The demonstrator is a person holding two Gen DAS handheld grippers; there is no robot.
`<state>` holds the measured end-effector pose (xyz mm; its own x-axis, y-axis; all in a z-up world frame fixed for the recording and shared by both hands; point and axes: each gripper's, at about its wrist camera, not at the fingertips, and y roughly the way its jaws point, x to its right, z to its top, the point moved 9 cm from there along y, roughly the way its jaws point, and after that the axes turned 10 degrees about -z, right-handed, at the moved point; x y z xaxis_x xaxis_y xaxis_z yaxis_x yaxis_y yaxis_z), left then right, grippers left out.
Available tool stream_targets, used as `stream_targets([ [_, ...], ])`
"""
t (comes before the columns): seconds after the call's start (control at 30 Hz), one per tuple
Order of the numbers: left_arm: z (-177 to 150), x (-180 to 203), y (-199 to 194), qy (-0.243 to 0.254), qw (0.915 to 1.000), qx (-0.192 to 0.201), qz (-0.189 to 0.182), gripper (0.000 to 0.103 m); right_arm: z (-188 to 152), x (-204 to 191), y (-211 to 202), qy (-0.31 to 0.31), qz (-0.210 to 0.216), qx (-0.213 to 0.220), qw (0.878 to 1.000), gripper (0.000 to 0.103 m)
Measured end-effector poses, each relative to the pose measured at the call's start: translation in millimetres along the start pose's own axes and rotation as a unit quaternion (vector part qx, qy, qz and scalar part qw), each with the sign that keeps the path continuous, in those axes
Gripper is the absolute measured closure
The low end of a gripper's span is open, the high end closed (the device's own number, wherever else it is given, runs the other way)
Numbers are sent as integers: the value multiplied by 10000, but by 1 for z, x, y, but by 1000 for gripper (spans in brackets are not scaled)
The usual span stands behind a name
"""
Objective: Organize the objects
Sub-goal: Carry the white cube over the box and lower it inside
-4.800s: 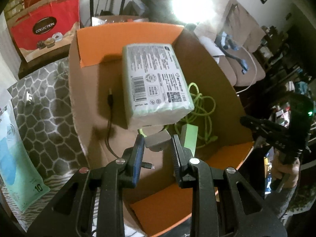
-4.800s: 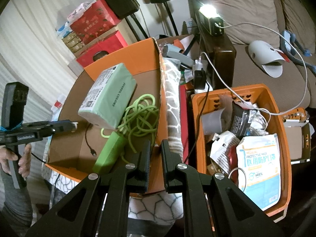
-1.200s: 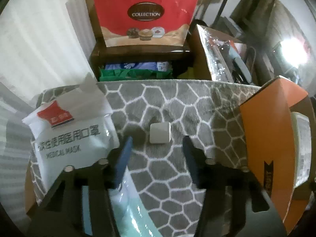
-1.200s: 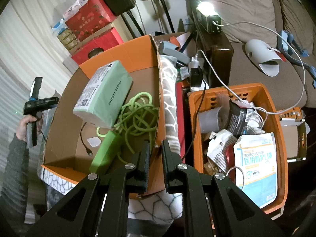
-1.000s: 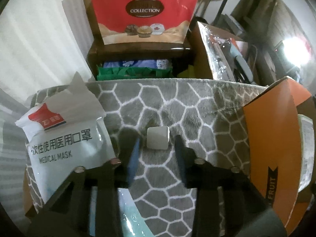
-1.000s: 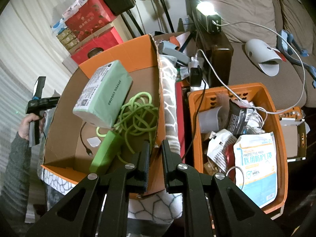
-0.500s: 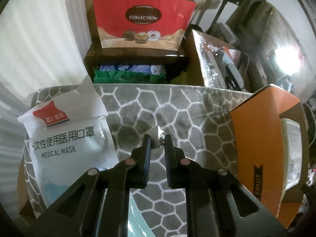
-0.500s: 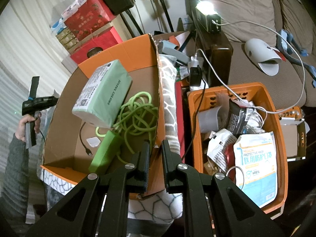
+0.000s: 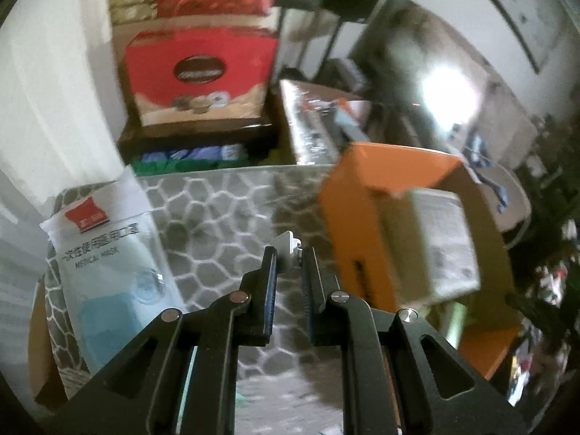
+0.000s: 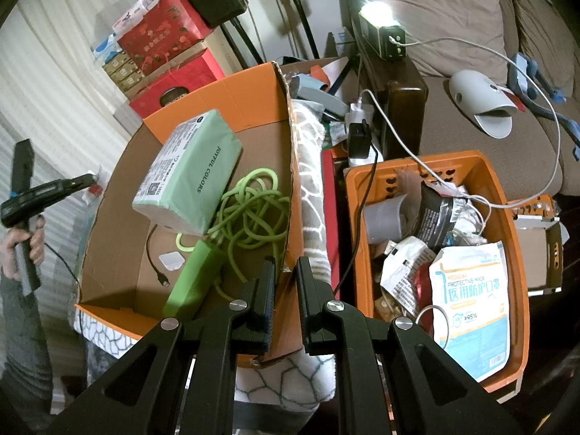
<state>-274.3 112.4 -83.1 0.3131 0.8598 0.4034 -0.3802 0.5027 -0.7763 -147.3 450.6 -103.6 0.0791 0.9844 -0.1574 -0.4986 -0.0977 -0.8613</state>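
On green tissue pack [image 10: 188, 177]: "JOYFUL COLORS"; mask bag [image 10: 471, 311]: "MEDICAL PROTECTIVE MASK".

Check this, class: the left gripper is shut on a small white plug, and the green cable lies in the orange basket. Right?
Not quite. The green cable lies in the cardboard box, not the orange basket, as the right wrist view shows. The left gripper is indeed shut on the small white plug.

The left wrist picture is dim and smeared with blur, most of all the orange box [image 9: 366, 217]. A small lamp [image 9: 447, 96] glares white there. The right wrist picture is sharp and brighter, with the lamp [image 10: 377, 11] shining at the top. Both pictures bend round and go black at the corners.
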Motion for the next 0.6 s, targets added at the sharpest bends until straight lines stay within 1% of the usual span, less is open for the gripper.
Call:
stream_targets([
  [0.13, -8, 38, -11, 362, 9990, -14, -274, 91, 0, 0, 0, 6, 4, 1, 10000, 92],
  [0.23, -18, 65, -14, 574, 9970, -103, -503, 91, 0, 0, 0, 17, 4, -2, 10000, 92],
  [0.33, -29, 90, -14, 777, 9942, -227, -702, 91, 0, 0, 0, 12, -2, -3, 10000, 92],
  [0.4, -39, 105, -11, 893, 9918, -382, -835, 91, 0, 0, 0, 7, -8, -4, 10000, 92],
  [0.43, -43, 112, -8, 946, 9906, -458, -873, 91, 0, 0, 0, 4, -10, -3, 10000, 92],
  [0.5, -52, 123, -5, 1079, 9892, -547, -832, 91, 0, 0, 0, 3, -15, -4, 10000, 92],
  [0.6, -62, 133, 3, 1149, 9878, -659, -820, 91, 0, 0, 0, 15, -4, -3, 10000, 92],
])
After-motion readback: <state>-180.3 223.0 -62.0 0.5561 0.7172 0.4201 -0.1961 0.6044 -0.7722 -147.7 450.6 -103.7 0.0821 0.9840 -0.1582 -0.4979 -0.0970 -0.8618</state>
